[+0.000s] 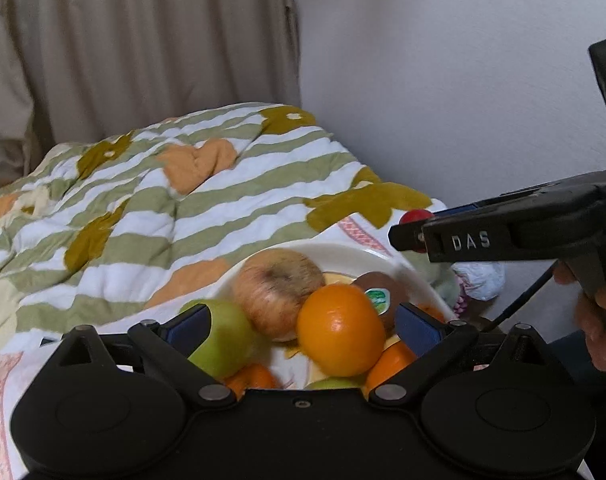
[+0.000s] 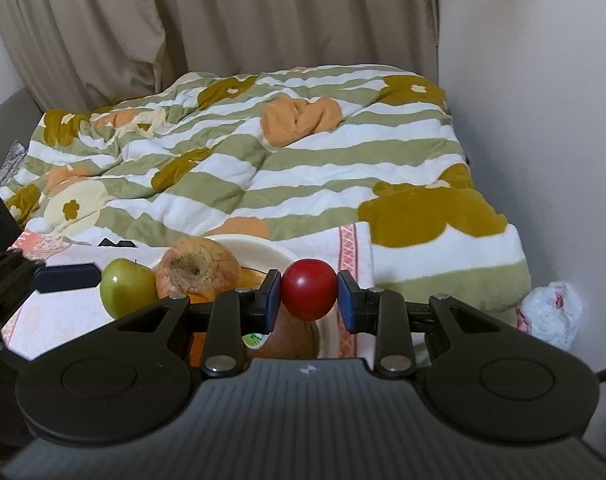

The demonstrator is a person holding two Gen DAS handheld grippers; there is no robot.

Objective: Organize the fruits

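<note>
A white plate (image 1: 387, 258) on the bed holds a reddish apple (image 1: 277, 290), an orange (image 1: 341, 334), a brown kiwi (image 1: 383, 290) with a green sticker, and more oranges below. A green apple (image 1: 225, 336) lies at the plate's left edge. My left gripper (image 1: 303, 326) is open, its blue pads wide apart either side of the fruit pile, with the green apple against the left pad. My right gripper (image 2: 309, 294) is shut on a small red fruit (image 2: 309, 290) and holds it above the plate's right rim (image 2: 327, 330). The right gripper also shows in the left wrist view (image 1: 413, 232).
A green-and-white striped flowered quilt (image 2: 283, 168) covers the bed behind the plate. A white cloth with pink pattern (image 2: 355, 248) lies under the plate. A beige curtain (image 2: 223, 20) hangs behind, a white wall (image 2: 543, 120) stands right. A crumpled plastic bag (image 2: 553, 314) lies by the wall.
</note>
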